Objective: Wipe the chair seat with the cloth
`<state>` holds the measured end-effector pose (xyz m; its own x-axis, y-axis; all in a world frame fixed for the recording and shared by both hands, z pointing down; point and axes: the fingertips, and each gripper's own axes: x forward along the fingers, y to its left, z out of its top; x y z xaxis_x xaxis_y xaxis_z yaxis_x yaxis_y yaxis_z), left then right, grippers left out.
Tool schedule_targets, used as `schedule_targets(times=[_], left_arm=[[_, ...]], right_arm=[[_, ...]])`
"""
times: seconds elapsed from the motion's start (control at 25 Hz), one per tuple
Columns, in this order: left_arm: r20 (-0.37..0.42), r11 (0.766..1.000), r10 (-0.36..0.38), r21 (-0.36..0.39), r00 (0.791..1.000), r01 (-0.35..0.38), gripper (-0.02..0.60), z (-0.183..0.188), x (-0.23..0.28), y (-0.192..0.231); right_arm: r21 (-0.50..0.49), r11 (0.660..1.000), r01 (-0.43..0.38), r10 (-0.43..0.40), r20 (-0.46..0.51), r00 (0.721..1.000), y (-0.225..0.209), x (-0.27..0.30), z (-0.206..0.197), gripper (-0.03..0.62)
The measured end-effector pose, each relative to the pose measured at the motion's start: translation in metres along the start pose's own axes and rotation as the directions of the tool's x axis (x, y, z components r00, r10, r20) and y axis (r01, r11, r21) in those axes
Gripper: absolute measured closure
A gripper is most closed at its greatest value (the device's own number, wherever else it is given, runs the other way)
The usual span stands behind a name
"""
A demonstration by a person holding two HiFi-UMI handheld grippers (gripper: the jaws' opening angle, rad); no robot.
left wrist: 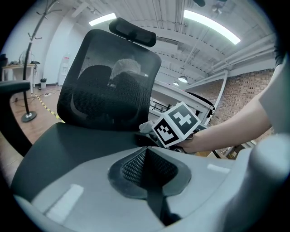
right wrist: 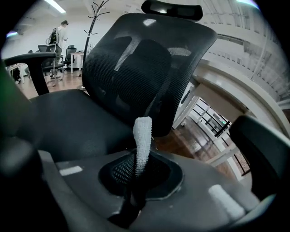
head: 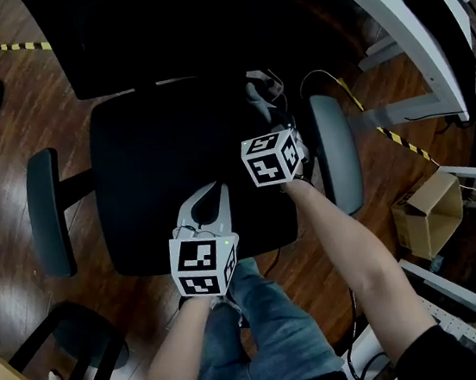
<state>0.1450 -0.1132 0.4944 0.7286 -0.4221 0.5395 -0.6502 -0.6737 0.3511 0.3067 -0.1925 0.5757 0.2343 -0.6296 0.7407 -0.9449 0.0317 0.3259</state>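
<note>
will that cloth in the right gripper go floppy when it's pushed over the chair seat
Probably only a little: the cloth stands up from the shut jaws of the right gripper as a narrow strip without drooping, so it looks light and fairly firm bunched. Its nubby surface likely drags rather than slips on the chair seat.

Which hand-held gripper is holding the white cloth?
The right hand-held gripper. A strip of white cloth sticks up from between its shut jaws. The left hand-held gripper has its jaws shut on nothing.
</note>
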Motion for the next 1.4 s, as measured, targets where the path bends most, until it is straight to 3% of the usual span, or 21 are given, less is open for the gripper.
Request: schedule_targets(times=[0.64, 1.04, 1.4], left_arm=[[-0.05, 0.995, -0.074, 0.065, 0.996, 0.077, 0.577, -0.068, -0.078, -0.035], [-0.076, 0.985, -0.139, 0.096, 0.987, 0.146, 0.577, -0.102, -0.108, -0.066], [-0.084, 0.98, -0.169, 0.087, 0.982, 0.176, 0.577, -0.117, -0.121, -0.093]], right_arm=[[-0.035, 0.999, 0.027, -0.028, -0.011, 1.0, 0.067, -0.114, -0.104, 0.586], [0.025, 0.998, 0.064, -0.063, -0.034, 0.997, 0.083, -0.173, -0.16, 0.586], [0.081, 0.996, 0.044, -0.039, -0.06, 0.997, 0.109, -0.218, -0.204, 0.586]])
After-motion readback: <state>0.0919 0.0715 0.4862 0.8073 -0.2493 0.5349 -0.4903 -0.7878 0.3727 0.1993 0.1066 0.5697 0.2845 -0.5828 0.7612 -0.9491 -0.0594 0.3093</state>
